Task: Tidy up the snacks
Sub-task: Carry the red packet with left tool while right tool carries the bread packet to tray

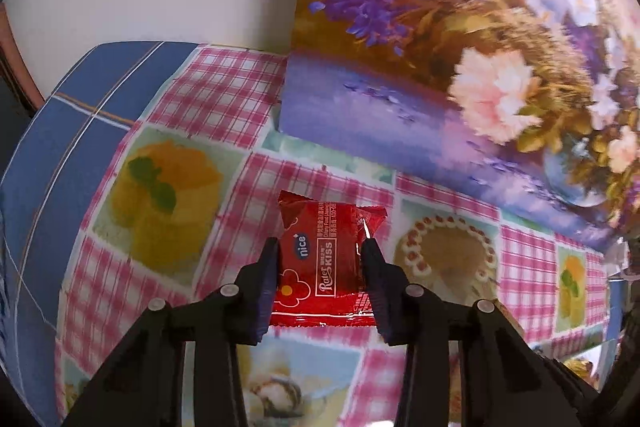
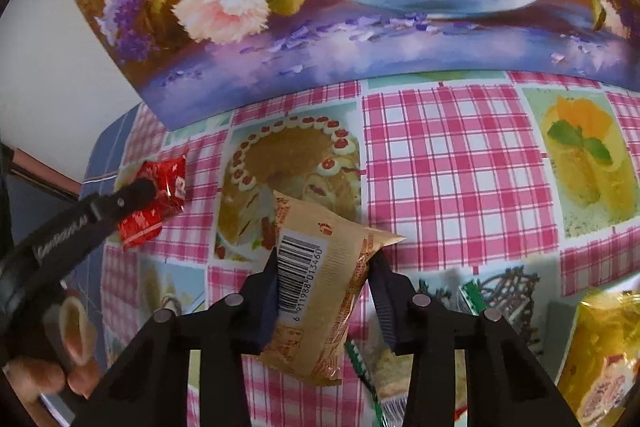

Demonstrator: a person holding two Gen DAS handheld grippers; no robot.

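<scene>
In the left wrist view a red snack packet [image 1: 326, 263] with white "nice" and "KISS" lettering sits between my left gripper's [image 1: 321, 251] fingers, which are shut on its sides over the checked tablecloth. From the right wrist view the same red packet [image 2: 160, 195] shows at the left, clamped by the left gripper's black finger [image 2: 132, 197]. My right gripper [image 2: 326, 259] is shut on a beige snack packet [image 2: 320, 287] with a barcode, held tilted above the table.
The pink-checked tablecloth [image 2: 440, 167] with cake pictures covers the table. A large flower painting [image 2: 340, 7] leans at the back. A yellow packet [image 2: 600, 347] lies at the lower right, and a green-edged wrapper [image 2: 360, 359] lies under the right gripper. A hand [image 2: 60, 347] shows at the lower left. Blue plaid cloth [image 1: 60, 147] marks the left edge.
</scene>
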